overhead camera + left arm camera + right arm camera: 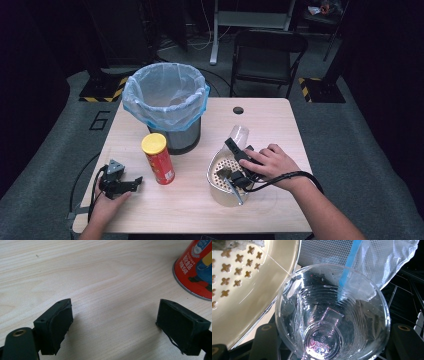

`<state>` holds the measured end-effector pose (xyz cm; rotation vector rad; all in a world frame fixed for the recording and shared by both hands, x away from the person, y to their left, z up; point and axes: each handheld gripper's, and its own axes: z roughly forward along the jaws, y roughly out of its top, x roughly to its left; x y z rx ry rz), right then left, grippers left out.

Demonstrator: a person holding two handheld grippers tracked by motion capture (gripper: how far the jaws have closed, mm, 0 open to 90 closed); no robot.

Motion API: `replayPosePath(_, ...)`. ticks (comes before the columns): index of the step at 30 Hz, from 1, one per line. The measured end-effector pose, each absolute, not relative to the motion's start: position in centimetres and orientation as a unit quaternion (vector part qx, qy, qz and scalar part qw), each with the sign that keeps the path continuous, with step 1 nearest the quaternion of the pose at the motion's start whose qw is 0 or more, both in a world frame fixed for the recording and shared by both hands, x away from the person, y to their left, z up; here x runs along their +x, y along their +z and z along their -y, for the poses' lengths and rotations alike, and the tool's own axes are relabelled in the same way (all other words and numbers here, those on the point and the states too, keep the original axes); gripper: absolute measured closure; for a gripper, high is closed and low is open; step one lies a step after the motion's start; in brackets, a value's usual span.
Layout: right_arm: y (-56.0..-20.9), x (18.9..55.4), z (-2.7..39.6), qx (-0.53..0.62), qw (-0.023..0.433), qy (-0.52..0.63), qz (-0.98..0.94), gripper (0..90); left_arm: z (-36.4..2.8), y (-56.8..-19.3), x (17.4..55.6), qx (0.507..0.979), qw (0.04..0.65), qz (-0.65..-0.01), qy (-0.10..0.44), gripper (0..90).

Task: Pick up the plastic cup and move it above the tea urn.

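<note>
Clear plastic cup (332, 315) sits clamped between your right gripper's (239, 162) 2 jaws, tilted with its mouth toward the lined bin (167, 102), beside the cream strainer bowl (225, 182). Your left gripper (113, 322) rests on the table (100, 277), jaws wide with only bare wood between them, near the red can (197, 267).

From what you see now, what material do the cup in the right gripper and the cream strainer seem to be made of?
The cup looks like thin clear plastic with a glossy finish: the bin liner shows through its ribbed wall. The strainer appears to be glossy cream plastic, though it could be coated metal: light gleams on its smooth wall, and cross-shaped holes pierce its floor.
</note>
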<state>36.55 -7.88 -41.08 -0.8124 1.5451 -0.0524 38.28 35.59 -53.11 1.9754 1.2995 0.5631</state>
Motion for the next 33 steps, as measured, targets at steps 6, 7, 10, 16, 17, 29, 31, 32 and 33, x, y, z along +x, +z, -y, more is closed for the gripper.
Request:
replayPosePath(6,-41.17,36.51,7.81,-0.359,0.648,-0.025,-0.672,37.6,-35.59,-53.11,38.29,0.762,0.348,-0.501,0.217,13.1)
replayPosePath(7,-41.16,36.49,7.81,-0.359,0.649,-0.024,-0.671,37.6,-35.59,-53.11,38.29,0.762,0.348,-0.501,0.217,13.1)
replayPosePath(10,-41.48,36.55,7.82,-0.347,0.642,-0.006,-0.684,37.6,-35.59,-53.11,38.29,0.762,0.348,-0.501,0.217,13.1)
replayPosePath(16,-41.41,36.42,7.88,-0.346,0.65,-0.006,-0.676,37.6,-35.59,-53.12,38.29,0.762,0.348,-0.501,0.217,13.1)
replayPosePath(17,-41.41,36.38,7.91,-0.344,0.656,-0.005,-0.672,37.6,-35.59,-53.12,38.29,0.762,0.348,-0.501,0.217,13.1)
replayPosePath(29,-41.47,36.32,7.76,-0.349,0.68,-0.003,-0.645,37.1,-35.59,-53.11,38.29,0.762,0.348,-0.501,0.217,13.1)
replayPosePath(31,-41.49,36.33,7.76,-0.346,0.685,0.002,-0.641,37.1,-35.6,-53.12,38.29,0.762,0.348,-0.501,0.217,13.1)
replayPosePath(32,-41.34,36.3,7.71,-0.354,0.683,-0.006,-0.639,37.1,-35.6,-53.11,38.29,0.762,0.348,-0.501,0.217,13.1)
replayPosePath(33,-41.42,36.31,7.8,-0.35,0.681,-0.005,-0.643,37.1,-35.59,-53.12,38.29,0.762,0.348,-0.501,0.217,13.1)
